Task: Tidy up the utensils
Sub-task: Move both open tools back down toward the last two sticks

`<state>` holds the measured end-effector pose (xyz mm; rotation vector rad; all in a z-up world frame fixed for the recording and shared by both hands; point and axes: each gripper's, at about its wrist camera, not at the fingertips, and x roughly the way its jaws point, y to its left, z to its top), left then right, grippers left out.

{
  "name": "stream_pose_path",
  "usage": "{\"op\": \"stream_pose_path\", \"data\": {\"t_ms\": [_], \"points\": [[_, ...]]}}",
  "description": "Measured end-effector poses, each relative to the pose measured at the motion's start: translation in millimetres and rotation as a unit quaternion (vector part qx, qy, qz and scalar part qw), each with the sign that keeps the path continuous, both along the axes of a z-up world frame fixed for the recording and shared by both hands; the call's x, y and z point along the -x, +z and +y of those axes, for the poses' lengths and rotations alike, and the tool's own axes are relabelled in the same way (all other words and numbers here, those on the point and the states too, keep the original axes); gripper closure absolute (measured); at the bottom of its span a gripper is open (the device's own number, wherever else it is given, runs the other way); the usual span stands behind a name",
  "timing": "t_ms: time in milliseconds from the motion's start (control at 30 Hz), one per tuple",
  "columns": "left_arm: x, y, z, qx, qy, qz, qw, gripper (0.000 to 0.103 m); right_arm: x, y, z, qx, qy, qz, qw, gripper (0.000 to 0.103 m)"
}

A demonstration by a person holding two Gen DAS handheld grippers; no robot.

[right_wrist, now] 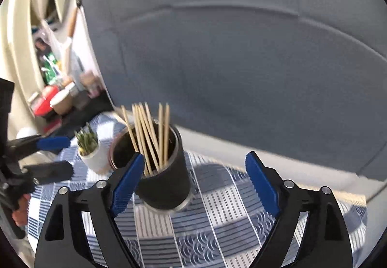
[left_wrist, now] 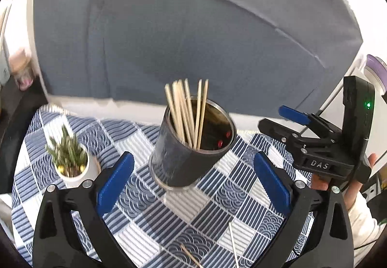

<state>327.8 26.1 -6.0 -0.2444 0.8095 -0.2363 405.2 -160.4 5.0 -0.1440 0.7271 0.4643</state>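
Chopsticks (left_wrist: 186, 111) upright in dark cup (left_wrist: 183, 159)

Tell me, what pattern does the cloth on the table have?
The table cloth has blue and white squares with stripes and wave scales, clearest in the left wrist view.

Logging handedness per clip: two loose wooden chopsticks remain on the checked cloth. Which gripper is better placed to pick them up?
Probably left. The loose wooden chopsticks lie just below the open left gripper; the right wrist view shows none near the open right gripper.

Left tongs (left_wrist: 193, 185) spread wide, right tongs (right_wrist: 193, 183) spread wide, both empty
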Motion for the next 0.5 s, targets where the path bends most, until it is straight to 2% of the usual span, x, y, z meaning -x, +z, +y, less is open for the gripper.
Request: {"op": "stream_pose_path", "data": {"t_ms": [200,500], "points": [[11.7,-27.3,-13.1,-0.045,-0.004,0.039,0.9982,0.006,17.1,-25.0,-13.7,0.025,-0.026,0.033,0.999,0.016],[31.5,-93.7,-28.6,-0.066,-0.015,0.124,0.9899,0.006,50.6,-88.7,-21.8,0.055,-0.04,0.112,0.991,0.016]]}}
